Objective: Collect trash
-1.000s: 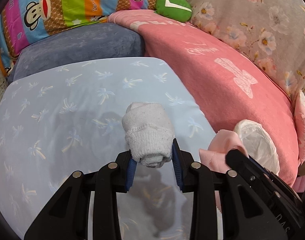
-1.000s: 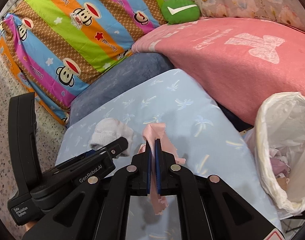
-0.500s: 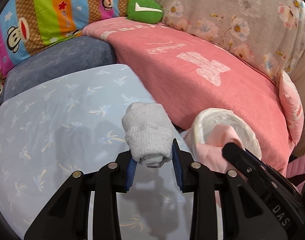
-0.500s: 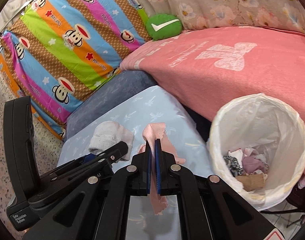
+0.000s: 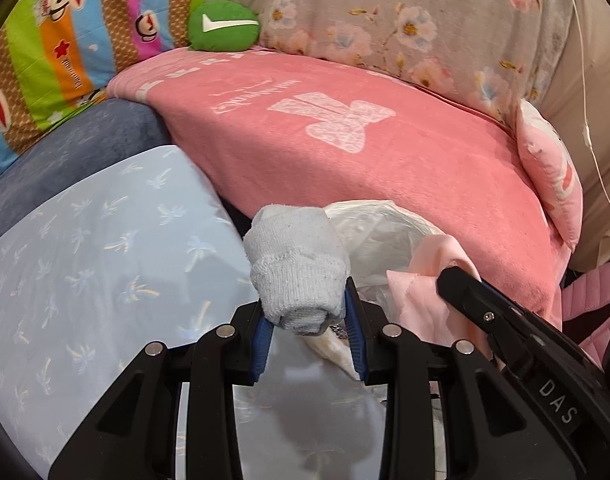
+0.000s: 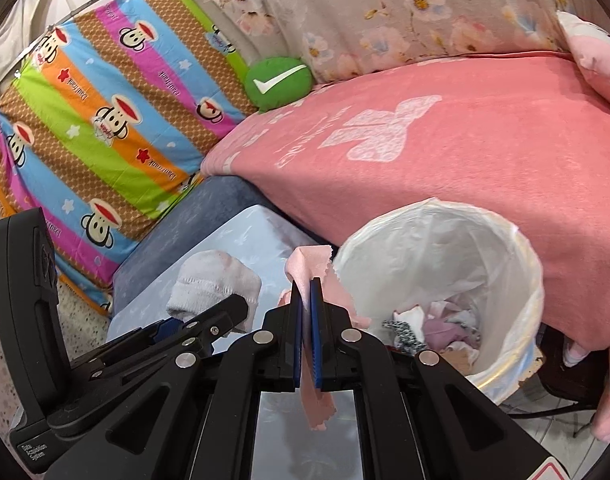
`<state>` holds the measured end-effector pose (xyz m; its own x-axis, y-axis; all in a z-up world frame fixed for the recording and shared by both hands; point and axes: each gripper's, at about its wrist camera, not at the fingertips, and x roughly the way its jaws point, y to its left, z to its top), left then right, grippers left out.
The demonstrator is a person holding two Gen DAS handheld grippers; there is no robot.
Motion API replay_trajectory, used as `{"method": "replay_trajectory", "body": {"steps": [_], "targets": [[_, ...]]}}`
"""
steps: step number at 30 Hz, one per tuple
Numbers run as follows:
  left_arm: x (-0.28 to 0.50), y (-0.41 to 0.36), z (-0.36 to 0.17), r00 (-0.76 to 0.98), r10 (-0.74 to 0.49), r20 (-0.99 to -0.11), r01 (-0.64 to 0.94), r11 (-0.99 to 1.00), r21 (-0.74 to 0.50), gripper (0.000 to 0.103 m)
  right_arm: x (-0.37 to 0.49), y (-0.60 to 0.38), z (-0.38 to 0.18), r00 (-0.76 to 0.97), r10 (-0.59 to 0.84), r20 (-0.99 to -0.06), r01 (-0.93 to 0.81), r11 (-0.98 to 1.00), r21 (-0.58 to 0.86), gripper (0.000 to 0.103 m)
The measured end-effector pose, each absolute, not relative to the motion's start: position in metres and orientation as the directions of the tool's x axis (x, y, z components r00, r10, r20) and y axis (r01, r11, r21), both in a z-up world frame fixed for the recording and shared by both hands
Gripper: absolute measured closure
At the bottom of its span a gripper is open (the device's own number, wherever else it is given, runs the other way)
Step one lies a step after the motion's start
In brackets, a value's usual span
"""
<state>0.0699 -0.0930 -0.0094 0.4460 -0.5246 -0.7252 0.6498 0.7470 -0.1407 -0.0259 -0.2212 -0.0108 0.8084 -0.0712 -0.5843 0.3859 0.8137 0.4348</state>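
My left gripper point(image 5: 307, 312) is shut on a rolled white sock point(image 5: 297, 264), held above the edge of the light blue cushion point(image 5: 85, 264). My right gripper point(image 6: 305, 300) is shut on a thin scrap of pink cloth point(image 6: 307, 264), which hangs down between its blue pads. A bin lined with a white bag point(image 6: 501, 256) stands just right of the pink cloth and holds several bits of rubbish point(image 6: 437, 328). In the left wrist view the bin's bag point(image 5: 369, 232) shows behind the sock, beside the pink cloth point(image 5: 425, 280). The sock point(image 6: 213, 284) and left gripper point(image 6: 209, 316) appear at the left in the right wrist view.
A pink blanket point(image 5: 345, 140) covers the bed behind the bin. A green round cushion point(image 5: 223, 26) and a striped monkey-print quilt point(image 6: 105, 128) lie at the back left. A floral cover point(image 5: 405, 20) is at the back. A dark blue cushion point(image 6: 193, 220) lies under the light blue one.
Both grippers have swung to the right with their loads, off the middle of the light blue cushion. The bin has come closer and now sits just beside both grippers.
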Motion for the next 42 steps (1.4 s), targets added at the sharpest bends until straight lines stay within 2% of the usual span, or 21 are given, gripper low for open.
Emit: {"method": "replay_trajectory", "body": {"steps": [24, 29, 33, 36, 37, 42], "targets": [[0.056, -0.147, -0.025, 0.362, -0.545, -0.756, 0.727, 0.673, -0.137, 0.07, -0.057, -0.288, -0.021, 0.784, -0.163, -0.599, 0.487, 0.76, 0.43, 0.097], [0.059, -0.148, -0.026, 0.356, -0.552, -0.754, 0.729, 0.669, -0.146, 0.067, -0.056, -0.293, -0.022, 0.778, -0.173, -0.604, 0.498, 0.756, 0.425, 0.097], [0.061, -0.148, -0.027, 0.369, -0.553, -0.747, 0.727, 0.672, -0.139, 0.051, -0.053, -0.294, -0.022, 0.774, -0.174, -0.608, 0.5, 0.757, 0.421, 0.097], [0.065, -0.145, -0.025, 0.386, -0.553, -0.738, 0.717, 0.684, -0.138, 0.032, -0.051, -0.295, -0.023, 0.772, -0.173, -0.611, 0.5, 0.759, 0.416, 0.097], [0.066, -0.143, -0.024, 0.392, -0.553, -0.735, 0.711, 0.689, -0.14, 0.029, -0.05, -0.295, -0.022, 0.771, -0.174, -0.612, 0.5, 0.761, 0.414, 0.097], [0.079, -0.131, -0.023, 0.404, -0.556, -0.726, 0.678, 0.715, -0.17, 0.027, -0.046, -0.292, -0.022, 0.766, -0.186, -0.615, 0.506, 0.765, 0.399, 0.092]]}}
